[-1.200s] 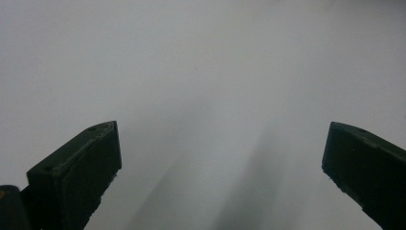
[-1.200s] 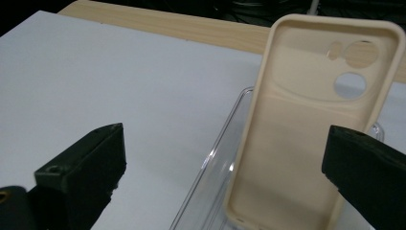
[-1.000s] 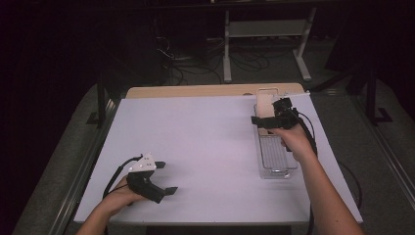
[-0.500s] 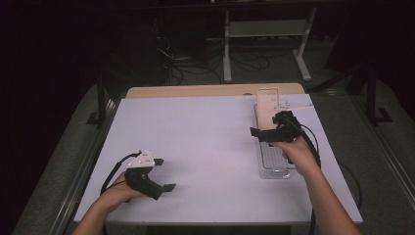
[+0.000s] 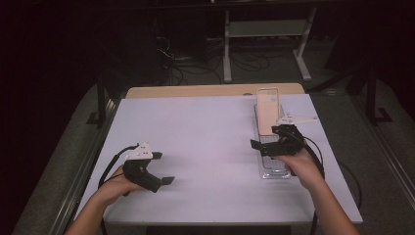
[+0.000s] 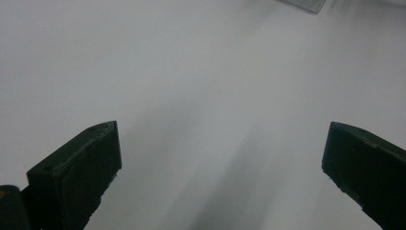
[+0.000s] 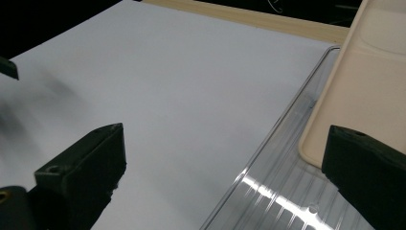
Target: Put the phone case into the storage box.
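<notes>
A long clear plastic tray (image 5: 275, 169) lies on the right side of the white table top (image 5: 205, 132). A beige flat case (image 5: 267, 108) rests in its far end. My right gripper (image 5: 262, 139) hovers over the tray's middle, jaws open and pointing left, with nothing between them. In the right gripper view its gripper (image 7: 222, 148) straddles the tray's rim (image 7: 282, 129), with the beige case (image 7: 368, 81) at the right. My left gripper (image 5: 164, 168) rests open near the front left, jaws pointing right. The left gripper view has its gripper (image 6: 220, 143) over bare table and a tray corner (image 6: 301, 4) far off.
A strip of wooden table edge (image 5: 195, 91) runs along the far side. Behind it stand a metal frame (image 5: 264, 29) and cables (image 5: 181, 63) on a dark floor. A tip of the left gripper's jaw (image 7: 7, 67) sits at the left edge of the right gripper view.
My right gripper has moved from the tray's far end toward the person, down along the tray. The left gripper has shifted slightly toward the front edge.
</notes>
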